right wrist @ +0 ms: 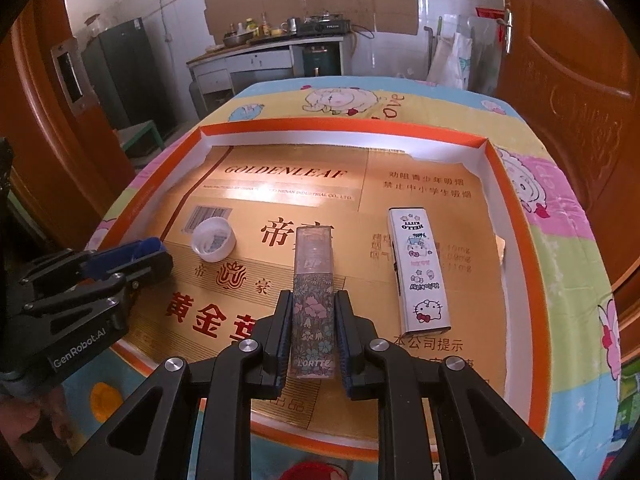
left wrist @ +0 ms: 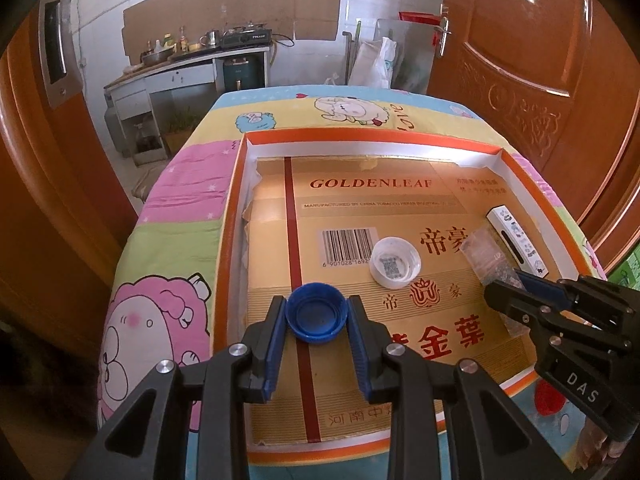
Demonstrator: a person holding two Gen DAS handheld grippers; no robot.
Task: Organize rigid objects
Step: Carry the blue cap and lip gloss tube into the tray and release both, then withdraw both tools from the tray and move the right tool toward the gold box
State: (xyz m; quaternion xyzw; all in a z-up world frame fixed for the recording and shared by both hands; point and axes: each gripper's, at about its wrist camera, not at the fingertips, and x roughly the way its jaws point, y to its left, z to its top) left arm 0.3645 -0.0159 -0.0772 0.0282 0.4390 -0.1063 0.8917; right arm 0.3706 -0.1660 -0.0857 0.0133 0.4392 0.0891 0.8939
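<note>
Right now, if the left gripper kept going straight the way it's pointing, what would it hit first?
Probably the cardboard floor of the orange tray just beyond the blue cap that the left gripper holds; the white cap lies off to the right. Depth is unclear.

Blue cap (left wrist: 316,314), white cap (left wrist: 395,266), floral-patterned case (right wrist: 313,304).

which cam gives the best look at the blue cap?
Left wrist view. The blue cap sits centred between the left gripper pads, open side up, whole rim visible, over the gold cardboard tray. In the right wrist view only a sliver of the cap shows behind the gripper's fingers, seen side-on.
</note>
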